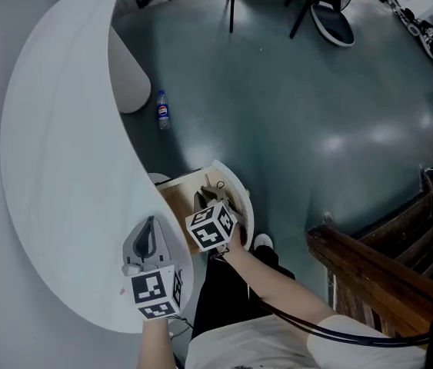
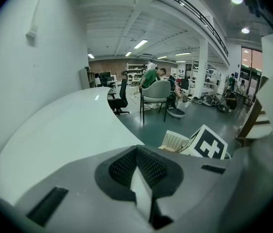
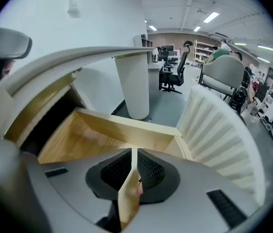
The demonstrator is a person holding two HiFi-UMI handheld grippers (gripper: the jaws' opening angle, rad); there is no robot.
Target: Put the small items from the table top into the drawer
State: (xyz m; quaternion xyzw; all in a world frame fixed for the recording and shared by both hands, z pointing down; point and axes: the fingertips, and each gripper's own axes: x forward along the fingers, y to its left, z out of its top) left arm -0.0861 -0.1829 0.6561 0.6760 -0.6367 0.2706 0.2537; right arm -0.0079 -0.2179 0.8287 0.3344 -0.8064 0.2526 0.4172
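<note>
Pale wooden drawer, ribbed white front

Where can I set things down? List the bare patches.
The table top is bare from the left gripper to its far tip. The drawer floor showing ahead of the right gripper looks bare. Crowded only around the grippers.

Tabletop: white, crescent-shaped, glossy. An open wooden drawer projects at its four o'clock edge. Floor: grey, with a bottle at the tabletop's two o'clock.
</note>
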